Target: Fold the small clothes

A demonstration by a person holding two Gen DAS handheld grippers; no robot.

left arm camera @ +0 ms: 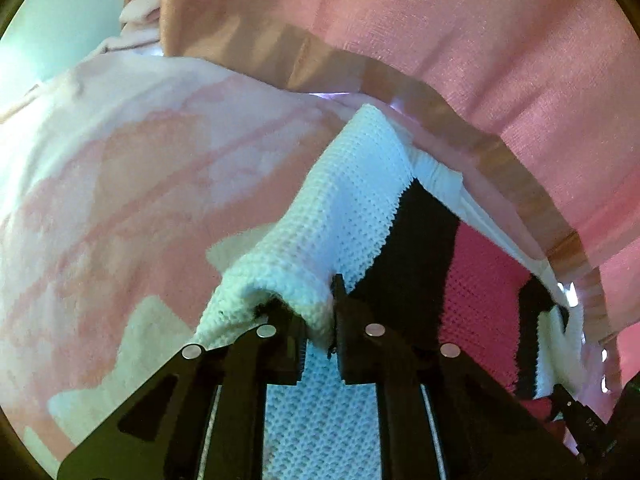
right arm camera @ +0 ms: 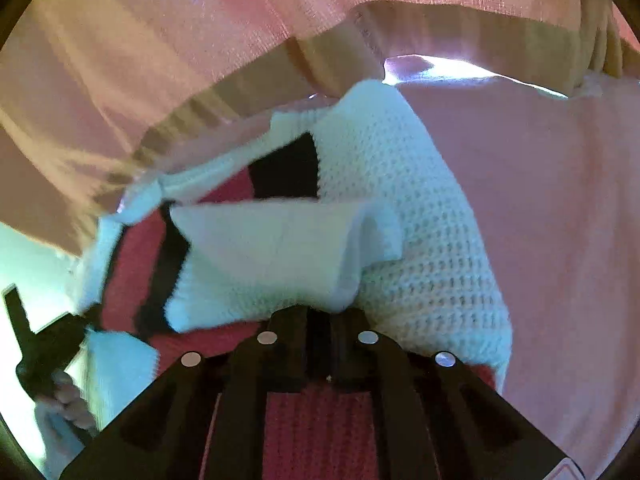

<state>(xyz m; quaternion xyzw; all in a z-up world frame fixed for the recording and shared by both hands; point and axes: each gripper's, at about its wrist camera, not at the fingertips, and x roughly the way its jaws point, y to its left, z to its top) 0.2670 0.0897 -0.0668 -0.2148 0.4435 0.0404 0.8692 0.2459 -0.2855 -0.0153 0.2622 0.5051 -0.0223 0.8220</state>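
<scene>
Pink fabric fills most of both views: a pink curtain (left arm camera: 500, 52) with a tan hem band hangs across the top of each frame, and below it a pale pink patterned blanket (left arm camera: 120, 168) spreads over the left and centre of the left wrist view, serving as the soft work surface.

On that blanket, reaching from the centre toward the lower right of the left wrist view, lies the task's garment, a small waffle-knit sweater (left arm camera: 360, 184) in white, black and red blocks. Its white panel rises from the bottom centre toward the middle of the frame, bunched into a ridge because it is being lifted by an edge rather than lying flat. In the right wrist view the same sweater occupies the centre, with a white flap turned over on itself just above the jaws.

The left gripper (left arm camera: 320, 332) sits at bottom centre of its view, its jaws nearly together and pinching a fold of the white knit. The right gripper (right arm camera: 318, 320) at bottom centre of its own view is likewise nearly closed, with white knit gathered at its tips; it appears to be clamping that edge.

Holding two points of one edge probably lets the person carry it across evenly for a fold.
</scene>
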